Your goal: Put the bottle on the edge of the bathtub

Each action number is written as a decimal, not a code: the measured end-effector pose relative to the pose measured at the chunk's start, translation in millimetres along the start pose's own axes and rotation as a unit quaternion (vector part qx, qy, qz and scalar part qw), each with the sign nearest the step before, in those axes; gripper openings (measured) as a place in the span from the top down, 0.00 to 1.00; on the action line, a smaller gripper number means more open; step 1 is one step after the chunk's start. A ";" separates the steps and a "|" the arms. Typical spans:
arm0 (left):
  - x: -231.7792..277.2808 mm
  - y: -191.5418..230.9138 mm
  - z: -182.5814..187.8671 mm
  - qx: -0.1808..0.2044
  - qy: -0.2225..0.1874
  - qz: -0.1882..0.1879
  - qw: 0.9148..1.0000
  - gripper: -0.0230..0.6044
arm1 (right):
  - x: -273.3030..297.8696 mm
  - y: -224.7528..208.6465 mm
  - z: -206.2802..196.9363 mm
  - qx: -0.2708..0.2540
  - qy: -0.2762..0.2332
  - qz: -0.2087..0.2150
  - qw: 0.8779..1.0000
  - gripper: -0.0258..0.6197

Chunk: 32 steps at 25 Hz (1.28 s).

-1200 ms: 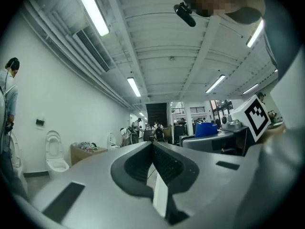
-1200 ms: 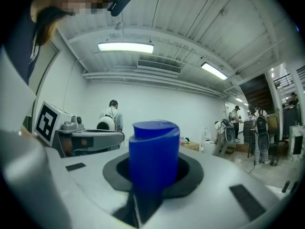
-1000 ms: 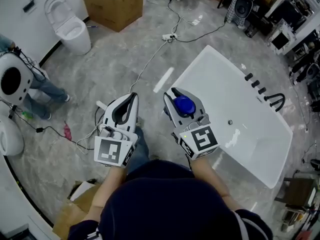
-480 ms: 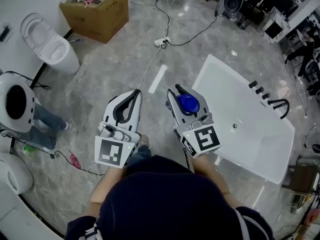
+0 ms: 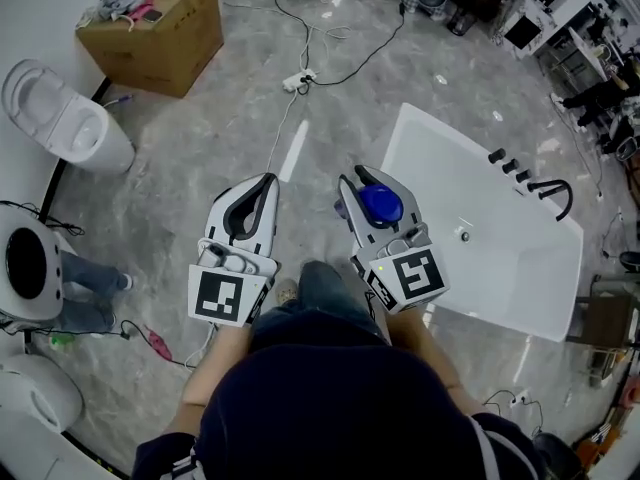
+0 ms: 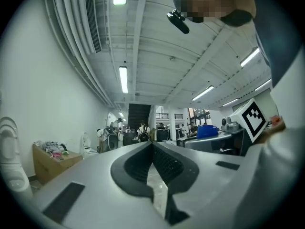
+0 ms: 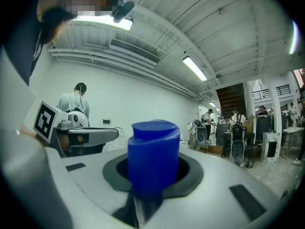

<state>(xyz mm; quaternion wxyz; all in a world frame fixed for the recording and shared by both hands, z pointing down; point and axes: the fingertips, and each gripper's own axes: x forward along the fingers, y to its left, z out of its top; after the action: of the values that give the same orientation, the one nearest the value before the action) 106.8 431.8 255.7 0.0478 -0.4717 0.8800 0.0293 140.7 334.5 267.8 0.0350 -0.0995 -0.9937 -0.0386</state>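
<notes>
A bottle with a blue cap point(image 5: 381, 205) sits between the jaws of my right gripper point(image 5: 356, 176), which is shut on it. In the right gripper view the blue cap point(image 7: 153, 151) stands upright and fills the middle between the jaws. The bottle hangs above the grey floor, just left of the white bathtub point(image 5: 398, 148), which lies slanted at the right. My left gripper point(image 5: 267, 181) is held beside it at the same height, shut with nothing in it; its two pads point(image 6: 162, 163) meet at the tips.
A toilet point(image 5: 60, 118) and a cardboard box point(image 5: 155, 33) stand at the upper left. A power strip with cables point(image 5: 297, 80) lies on the floor ahead. Black taps point(image 5: 553, 198) sit on the tub's far rim. A white round machine point(image 5: 25, 268) is at the left.
The whole scene has slid left and down in the head view, with the bathtub's near corner now closer to the right gripper. Both grippers keep their pose, and the bottle stays held.
</notes>
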 end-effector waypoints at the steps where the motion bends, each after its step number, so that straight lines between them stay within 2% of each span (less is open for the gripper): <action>1: 6.0 2.5 -3.8 -0.003 0.002 -0.004 1.000 0.93 | 4.3 -7.0 -3.0 0.004 0.001 -0.007 1.000 0.79; 5: 36.1 15.7 -19.4 0.000 0.018 -0.022 1.000 0.93 | 25.2 -40.0 -13.6 0.018 -0.003 -0.031 0.999 0.79; 8: 73.8 27.1 -20.9 0.007 0.014 -0.031 0.999 0.93 | 44.9 -73.9 -15.5 0.021 -0.015 -0.048 0.999 0.79; 12: 140.9 49.3 -20.4 0.020 0.008 -0.043 0.999 0.93 | 81.5 -123.4 -17.8 0.003 -0.017 -0.065 0.998 0.79; 16: 223.8 64.4 -20.2 0.031 0.008 -0.057 0.998 0.93 | 122.3 -193.7 -16.3 0.007 -0.013 -0.077 0.997 0.79; 25: 388.6 74.3 -39.0 0.006 0.001 -0.107 0.994 0.93 | 201.0 -337.7 -23.0 -0.001 0.005 -0.098 0.995 0.79; 32: 473.9 64.7 -53.6 -0.004 0.004 -0.149 0.989 0.93 | 208.7 -419.0 -33.2 -0.009 0.014 -0.146 0.989 0.79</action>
<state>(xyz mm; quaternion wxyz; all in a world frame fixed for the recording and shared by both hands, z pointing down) -211.0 70.4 256.3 0.0460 -0.5978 0.8000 0.0236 -145.3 -37.1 287.8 0.0425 0.0469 -0.9965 -0.0540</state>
